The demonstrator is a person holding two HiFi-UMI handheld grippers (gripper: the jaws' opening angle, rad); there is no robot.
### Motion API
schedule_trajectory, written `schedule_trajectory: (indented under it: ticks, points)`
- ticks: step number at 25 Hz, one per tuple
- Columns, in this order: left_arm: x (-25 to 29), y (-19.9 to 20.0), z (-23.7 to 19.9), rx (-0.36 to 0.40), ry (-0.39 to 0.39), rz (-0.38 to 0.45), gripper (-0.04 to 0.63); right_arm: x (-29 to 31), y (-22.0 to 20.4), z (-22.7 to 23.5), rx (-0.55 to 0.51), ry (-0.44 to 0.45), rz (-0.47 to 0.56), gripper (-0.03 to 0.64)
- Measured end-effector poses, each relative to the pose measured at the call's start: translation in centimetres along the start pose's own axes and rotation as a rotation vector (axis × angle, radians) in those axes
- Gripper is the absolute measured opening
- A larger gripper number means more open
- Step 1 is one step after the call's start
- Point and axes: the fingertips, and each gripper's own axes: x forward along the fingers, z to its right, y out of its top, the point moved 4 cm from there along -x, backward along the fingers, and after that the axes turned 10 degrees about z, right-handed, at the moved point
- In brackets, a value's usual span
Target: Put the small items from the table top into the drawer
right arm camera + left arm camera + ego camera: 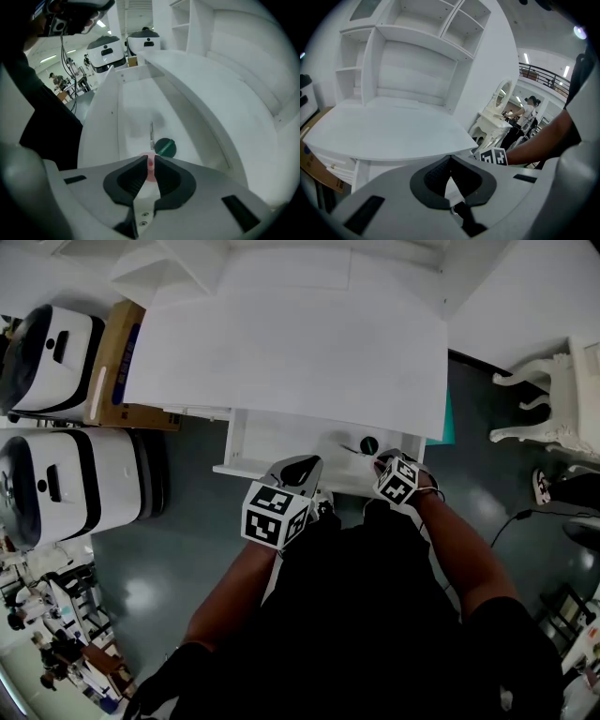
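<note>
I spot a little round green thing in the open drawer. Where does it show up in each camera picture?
Head view: the green round item lies in the drawer, right of centre.
Left gripper view: not in it.
Right gripper view: low centre, just beyond the small pink item pinched by the right gripper.
Shared landmark: the white table top.
</note>
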Motion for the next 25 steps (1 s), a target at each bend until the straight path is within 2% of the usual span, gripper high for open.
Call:
schedule_trajectory:
  ticks: [4,11,19,25]
  points:
    - [-0.8,-0.2,-0.1,-0.012,0.021,0.003,0.011,2.0,-0.3,-0.6,-0.037,0.056,-0.036,0.058]
    - [-2.3,-1.3,-0.3,-0.042,0.066,0.002,0.011,4.4,-0.9,-0.9,-0.039,0.104,-0.059,0.058]
    - [-3.4,-2.3,-0.5,-0.070,0.098,-0.006,0.011,5.4,-1.1,-0.9,-0.020,0.117,-0.077,0.058]
    - [-3.5,-2.4,-0.4,-0.066,0.092,-0.002,0.011,5.7,-1.1,-1.1,0.019,0.140,-0.101,0.064]
